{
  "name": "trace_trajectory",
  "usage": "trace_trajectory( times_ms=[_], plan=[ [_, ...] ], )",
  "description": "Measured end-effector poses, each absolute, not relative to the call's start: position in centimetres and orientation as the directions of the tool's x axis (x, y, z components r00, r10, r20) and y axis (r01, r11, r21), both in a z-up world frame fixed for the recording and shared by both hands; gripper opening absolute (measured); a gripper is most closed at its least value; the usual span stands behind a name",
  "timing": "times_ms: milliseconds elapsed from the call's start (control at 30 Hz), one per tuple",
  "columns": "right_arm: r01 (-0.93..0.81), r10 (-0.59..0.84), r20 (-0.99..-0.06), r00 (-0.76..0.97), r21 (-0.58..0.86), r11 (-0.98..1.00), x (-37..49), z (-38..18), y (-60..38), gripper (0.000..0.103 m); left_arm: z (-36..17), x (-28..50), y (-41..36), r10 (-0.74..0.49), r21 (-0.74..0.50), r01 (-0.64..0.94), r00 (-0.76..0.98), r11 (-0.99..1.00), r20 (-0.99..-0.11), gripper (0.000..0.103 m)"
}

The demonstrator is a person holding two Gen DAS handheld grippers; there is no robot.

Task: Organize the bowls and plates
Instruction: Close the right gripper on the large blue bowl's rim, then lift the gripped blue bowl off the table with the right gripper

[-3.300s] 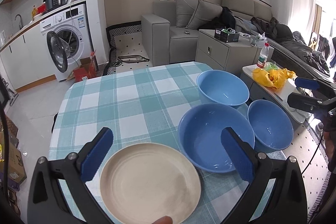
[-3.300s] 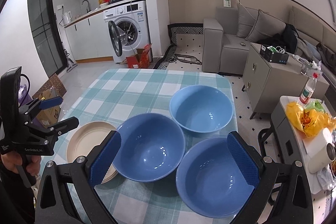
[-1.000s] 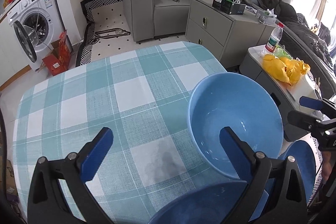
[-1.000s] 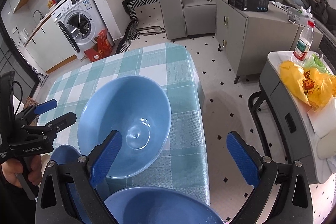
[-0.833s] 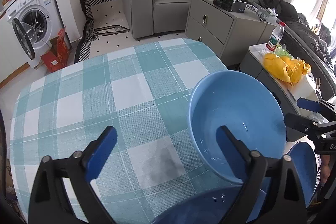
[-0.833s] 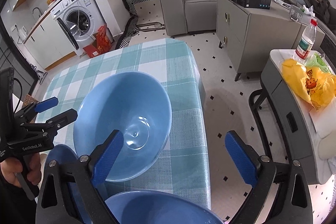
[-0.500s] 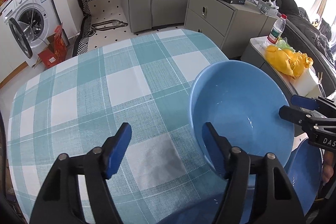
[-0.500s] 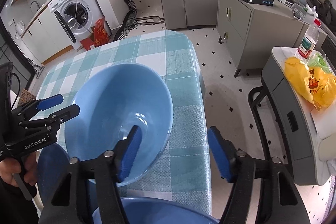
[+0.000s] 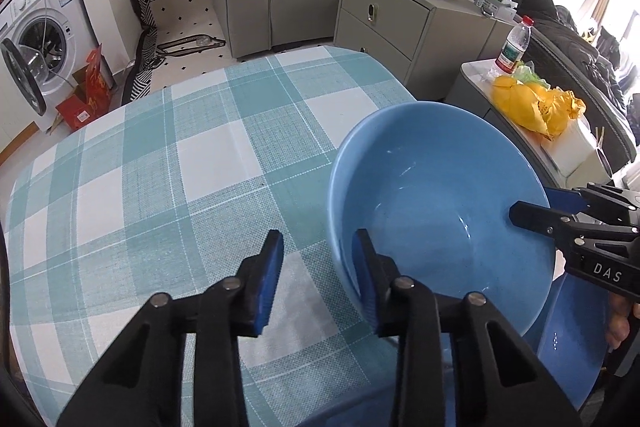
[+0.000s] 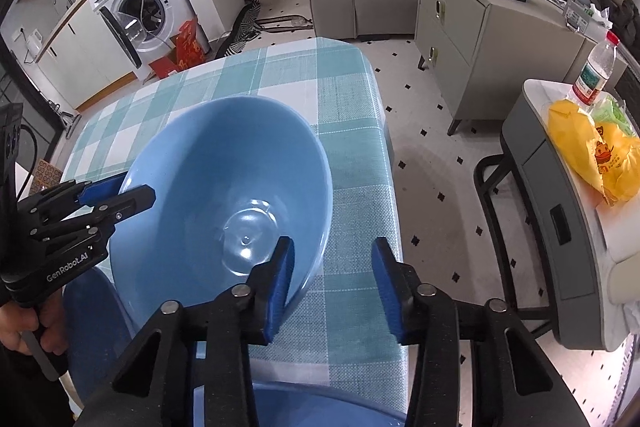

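Light blue bowl on the checked bench, left tool astride its rim at 9 o'clock, right tool astride the rim at 3 o'clock, both jaws just closing, pads not visibly pressing, darker bowl at 7 o'clock.

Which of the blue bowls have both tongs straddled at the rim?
The lighter blue bowl, farthest out on the checked cloth. The two darker bowls lie nearer the cameras, ungripped.
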State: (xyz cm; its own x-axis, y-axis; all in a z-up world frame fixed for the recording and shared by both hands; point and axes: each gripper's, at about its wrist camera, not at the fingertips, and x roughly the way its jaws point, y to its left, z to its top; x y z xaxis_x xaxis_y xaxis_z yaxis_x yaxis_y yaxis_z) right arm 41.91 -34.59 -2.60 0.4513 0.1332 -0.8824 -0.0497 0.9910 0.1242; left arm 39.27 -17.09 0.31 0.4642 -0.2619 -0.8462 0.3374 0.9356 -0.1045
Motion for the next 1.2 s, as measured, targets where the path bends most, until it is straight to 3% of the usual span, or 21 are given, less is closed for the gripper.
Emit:
trace_trajectory(
  times_ms=[500,1200],
  plan=[
    [-0.089,0.148,-0.870,0.470,0.120,0.989,41.2,-2.1,-33.6,0.015,0.5,38.9,-18.0,-0.276,-0.100,0.371,0.459,0.923,-0.844,0.012],
    [-0.086,0.122,-0.868,0.482,0.092,0.992,40.9,-1.9,-33.5,0.014,0.7,38.8,-18.4,-0.289,-0.113,0.368,0.468,0.923,-0.835,0.010]
  ],
)
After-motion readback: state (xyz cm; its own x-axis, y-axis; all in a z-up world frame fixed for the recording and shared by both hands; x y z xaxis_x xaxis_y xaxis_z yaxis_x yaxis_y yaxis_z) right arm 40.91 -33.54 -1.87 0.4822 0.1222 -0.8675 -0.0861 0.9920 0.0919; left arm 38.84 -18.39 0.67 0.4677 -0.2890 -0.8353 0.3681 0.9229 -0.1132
